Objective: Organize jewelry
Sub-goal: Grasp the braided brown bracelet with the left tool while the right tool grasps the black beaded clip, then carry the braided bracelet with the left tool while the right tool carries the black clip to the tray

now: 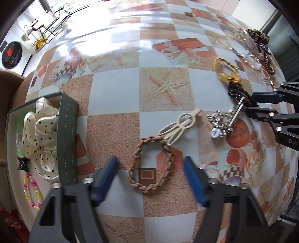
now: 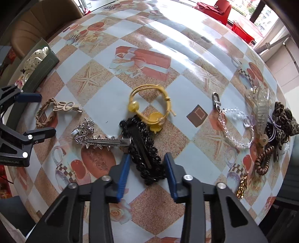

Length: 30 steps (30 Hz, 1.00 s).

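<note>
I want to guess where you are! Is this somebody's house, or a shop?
Most likely a home, probably a dining area. The table has a plastic cloth printed with starfish and teacups, a padded brown chair stands at its edge, and a window lets in daylight.

right gripper (image 2: 146, 168) | jaws apart | straddling black hair clip (image 2: 143, 149)
</note>
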Motion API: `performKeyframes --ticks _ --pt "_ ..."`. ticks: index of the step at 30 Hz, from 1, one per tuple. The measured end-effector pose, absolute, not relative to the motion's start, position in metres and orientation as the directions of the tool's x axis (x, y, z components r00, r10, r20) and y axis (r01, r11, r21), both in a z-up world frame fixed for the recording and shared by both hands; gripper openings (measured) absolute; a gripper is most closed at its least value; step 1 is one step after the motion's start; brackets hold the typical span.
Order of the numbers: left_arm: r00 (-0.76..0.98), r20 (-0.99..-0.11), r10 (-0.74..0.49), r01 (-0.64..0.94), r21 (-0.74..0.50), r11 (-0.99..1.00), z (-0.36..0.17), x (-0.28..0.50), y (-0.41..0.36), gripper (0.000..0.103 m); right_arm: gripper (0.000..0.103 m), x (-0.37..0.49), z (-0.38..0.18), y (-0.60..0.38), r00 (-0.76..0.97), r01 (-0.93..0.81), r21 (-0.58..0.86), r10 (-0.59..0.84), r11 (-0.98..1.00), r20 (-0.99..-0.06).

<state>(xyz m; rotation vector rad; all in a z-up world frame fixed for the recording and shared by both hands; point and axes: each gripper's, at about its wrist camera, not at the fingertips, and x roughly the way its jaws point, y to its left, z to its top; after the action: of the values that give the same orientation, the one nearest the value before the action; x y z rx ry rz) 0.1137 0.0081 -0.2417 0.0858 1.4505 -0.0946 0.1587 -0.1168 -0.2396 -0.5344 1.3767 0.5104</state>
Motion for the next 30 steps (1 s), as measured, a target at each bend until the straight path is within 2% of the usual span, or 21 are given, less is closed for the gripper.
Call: performKeyframes --ticks 1,3,4,11,13,21,30 --pt "0.120 -0.993 -0.015 0.120 0.000 0.993 -0.240 0.114 0.007 0.053 0.037 0.157 -0.237 -0.121 0.121 -0.618 -0.051 0.031 0.785 -0.992" --pt "0.121 -0.992 -0.020 0.119 -0.005 0.993 -0.237 0.115 0.005 0.022 0.036 0.155 -0.236 -0.125 0.111 -0.595 -0.038 0.035 0.803 -0.993" --pt "0.117 -0.993 -0.024 0.115 -0.010 0.993 -0.237 0.115 0.005 0.016 0.036 0.154 -0.235 -0.127 0.107 -0.583 -0.032 0.038 0.812 -0.994" --pt "0.108 -0.991 -0.083 0.061 -0.077 0.995 -0.224 0.103 0.012 0.012 0.036 0.143 -0.223 -0.165 0.056 -0.417 0.064 0.095 0.907 -0.994" --pt "0.112 -0.989 -0.096 0.054 -0.091 0.994 -0.218 0.097 0.012 0.006 0.036 0.138 -0.220 -0.173 0.046 -0.371 0.089 0.114 0.924 -0.992" --pt "0.139 -0.982 -0.131 0.046 -0.126 0.991 -0.196 0.077 0.007 0.006 0.036 0.115 -0.208 -0.217 0.029 -0.195 0.196 0.206 0.961 -0.978" --pt "0.187 -0.966 -0.180 0.061 -0.171 0.983 -0.165 0.065 0.014 0.006 0.036 0.088 -0.190 -0.217 0.056 -0.125 0.238 0.246 0.963 -0.968"
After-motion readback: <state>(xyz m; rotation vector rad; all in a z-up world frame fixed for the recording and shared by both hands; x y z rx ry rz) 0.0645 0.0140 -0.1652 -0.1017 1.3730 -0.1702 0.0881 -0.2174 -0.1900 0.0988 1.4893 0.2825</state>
